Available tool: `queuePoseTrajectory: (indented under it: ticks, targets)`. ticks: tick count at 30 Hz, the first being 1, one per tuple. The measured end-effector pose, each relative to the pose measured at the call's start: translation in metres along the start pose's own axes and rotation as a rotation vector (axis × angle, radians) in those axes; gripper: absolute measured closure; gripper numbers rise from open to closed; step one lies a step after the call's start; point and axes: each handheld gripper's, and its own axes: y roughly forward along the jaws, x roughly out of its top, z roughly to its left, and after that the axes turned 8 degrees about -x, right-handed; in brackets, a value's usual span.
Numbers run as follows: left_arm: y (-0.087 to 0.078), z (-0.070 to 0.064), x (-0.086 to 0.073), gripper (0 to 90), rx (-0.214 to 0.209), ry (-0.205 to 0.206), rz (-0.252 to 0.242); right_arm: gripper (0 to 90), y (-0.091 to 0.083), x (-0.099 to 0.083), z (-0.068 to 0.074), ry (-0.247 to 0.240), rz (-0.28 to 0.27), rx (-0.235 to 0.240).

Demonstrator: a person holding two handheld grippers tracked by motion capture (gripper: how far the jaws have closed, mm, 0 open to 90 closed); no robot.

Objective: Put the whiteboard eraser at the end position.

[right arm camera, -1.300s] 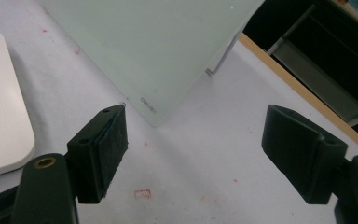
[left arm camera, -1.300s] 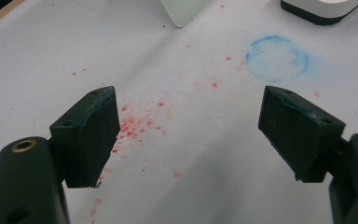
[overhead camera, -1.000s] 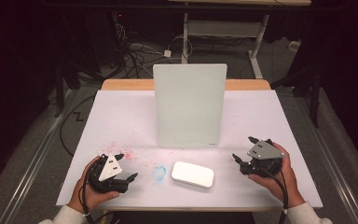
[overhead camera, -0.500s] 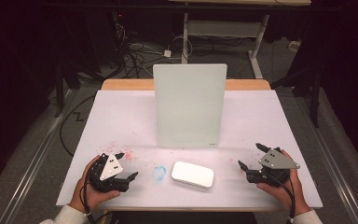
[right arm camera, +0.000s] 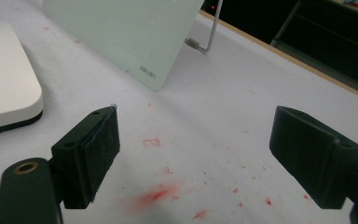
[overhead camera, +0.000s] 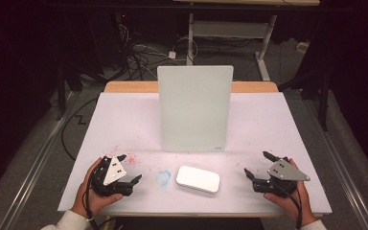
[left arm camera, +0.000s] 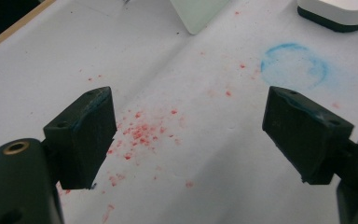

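White-covered table [overhead camera: 124,120] with a wooden far edge, stained by red flecks and a faint blue ring [overhead camera: 163,177] near the front. Standing upright at mid-table, a pale green glass board [overhead camera: 195,109], propped from behind by a thin metal leg [right arm camera: 210,28] seen in the right gripper view, small printed lettering at its lower corner. Lying flat in front of it, just right of the blue ring, a white rounded eraser block [overhead camera: 198,178] with a dark underside, apart from both grippers and roughly between them.

Left gripper [overhead camera: 130,169] held in a hand [overhead camera: 92,194] at the front left of the table, jaws spread wide with nothing between them; in the left gripper view [left arm camera: 186,130], red specks [left arm camera: 142,135] scattered on the sheet between the jaws, blue ring [left arm camera: 294,65] ahead on one side, eraser block [left arm camera: 338,11] at the top corner.

Right gripper [overhead camera: 260,164] held in a hand [overhead camera: 292,203] at the front right, jaws likewise spread and empty; in the right gripper view [right arm camera: 196,149], a red smear [right arm camera: 156,193] below, eraser block [right arm camera: 4,79] to one side, board [right arm camera: 126,32] ahead
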Motion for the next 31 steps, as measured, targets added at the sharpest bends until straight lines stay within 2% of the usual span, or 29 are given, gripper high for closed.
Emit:
queuePoseTrajectory:
  ticks: [4,7,11,17,31]
  targets:
    - [-0.0014,-0.0008,-0.0013,16.7,0.002,0.001,0.009,16.8,0.0015,0.0024,0.0026,-0.008,0.003,0.0]
    - [-0.0024,-0.0021,-0.0012,16.8,0.004,-0.001,0.007,16.7,-0.0004,0.0033,0.0048,-0.032,0.006,-0.008]
    - [-0.0023,-0.0028,-0.0003,16.7,0.007,0.004,0.005,17.1,-0.0031,0.0051,0.0051,-0.023,-0.003,-0.013]
    - [-0.0009,-0.001,0.0008,16.8,0.008,0.007,0.004,17.6,-0.004,0.0069,0.0049,-0.037,-0.012,-0.008]
    - [0.0054,0.0037,0.0029,16.8,-0.007,0.0,0.008,17.6,-0.0022,0.0055,0.0055,-0.055,0.013,-0.012]
